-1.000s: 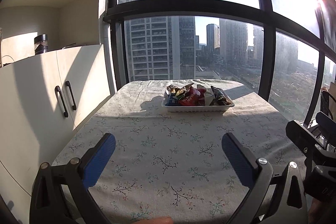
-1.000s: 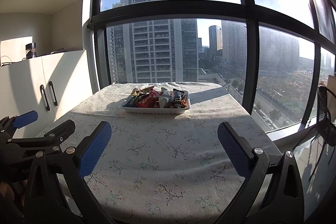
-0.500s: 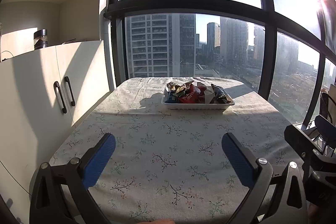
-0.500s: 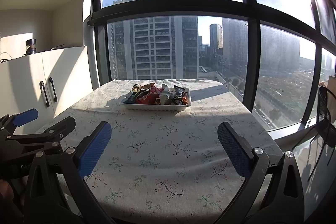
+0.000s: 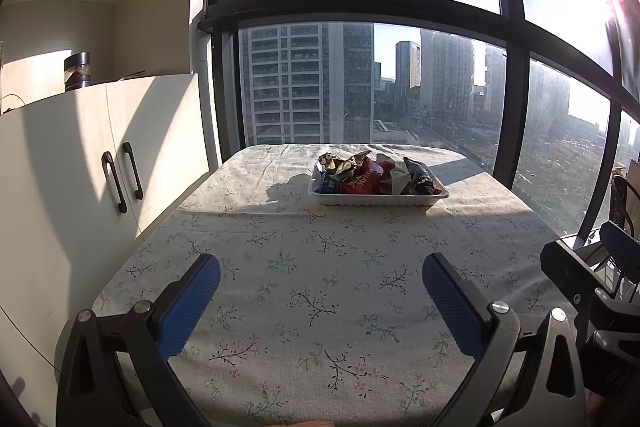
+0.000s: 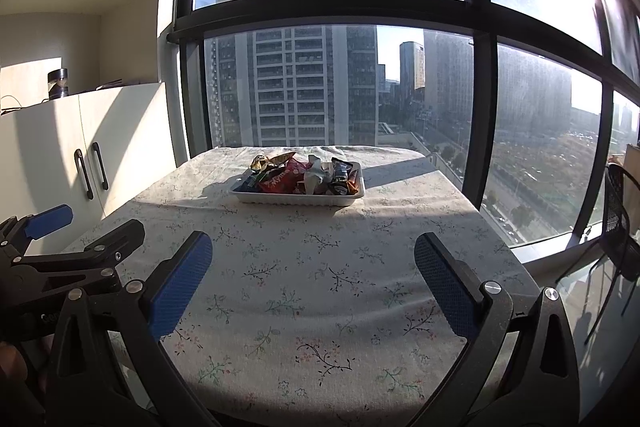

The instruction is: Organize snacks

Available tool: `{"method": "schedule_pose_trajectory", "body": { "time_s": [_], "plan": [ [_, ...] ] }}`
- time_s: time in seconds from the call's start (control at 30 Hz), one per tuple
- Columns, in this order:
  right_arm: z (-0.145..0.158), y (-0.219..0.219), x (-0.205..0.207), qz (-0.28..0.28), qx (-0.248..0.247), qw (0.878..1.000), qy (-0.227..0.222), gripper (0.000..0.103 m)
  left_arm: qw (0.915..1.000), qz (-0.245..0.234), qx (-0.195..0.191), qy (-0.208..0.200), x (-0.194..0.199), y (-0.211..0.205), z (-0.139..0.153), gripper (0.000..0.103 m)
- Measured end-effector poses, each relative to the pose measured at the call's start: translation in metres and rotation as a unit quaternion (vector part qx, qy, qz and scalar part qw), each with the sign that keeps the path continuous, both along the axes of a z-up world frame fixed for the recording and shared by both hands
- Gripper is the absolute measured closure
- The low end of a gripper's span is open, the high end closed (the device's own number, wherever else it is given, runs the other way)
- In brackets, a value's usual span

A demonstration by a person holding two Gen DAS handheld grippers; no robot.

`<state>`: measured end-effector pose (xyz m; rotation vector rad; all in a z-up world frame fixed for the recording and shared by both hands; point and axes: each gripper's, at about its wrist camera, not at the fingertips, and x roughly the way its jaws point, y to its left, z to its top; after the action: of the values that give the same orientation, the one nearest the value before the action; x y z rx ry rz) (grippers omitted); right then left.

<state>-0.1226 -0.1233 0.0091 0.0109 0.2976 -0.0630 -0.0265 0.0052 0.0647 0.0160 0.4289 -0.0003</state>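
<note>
The left gripper point(image 5: 320, 291) and the right gripper point(image 6: 312, 275) both hang over the near edge of the tabletop point(image 5: 340, 267) with fingers spread wide and nothing between them. The snacks point(image 6: 300, 177) lie heaped in a white tray point(image 6: 298, 199) near the far edge, well apart from both. The risk, as I judge it: the crinkled packets overlap, so a pinch may lift two at once or drag the light tray across the cloth. From left to right the tray holds dark, red, pale and blue wrappers.

Bright window point(image 5: 360, 67) backlight, upper-right sun glare, fisheye-bent edges, sharp shadows
</note>
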Motion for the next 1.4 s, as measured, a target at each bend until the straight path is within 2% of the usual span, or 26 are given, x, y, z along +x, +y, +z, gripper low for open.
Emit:
{"method": "schedule_pose_trajectory", "body": {
  "time_s": [1.4],
  "plan": [
    [-0.0061,-0.0025,0.0046,0.009,-0.002,1.000,0.011,0.000,1.0000,-0.004,0.003,0.007,0.0018,-0.0019,-0.0066,0.000]
  ]
}}
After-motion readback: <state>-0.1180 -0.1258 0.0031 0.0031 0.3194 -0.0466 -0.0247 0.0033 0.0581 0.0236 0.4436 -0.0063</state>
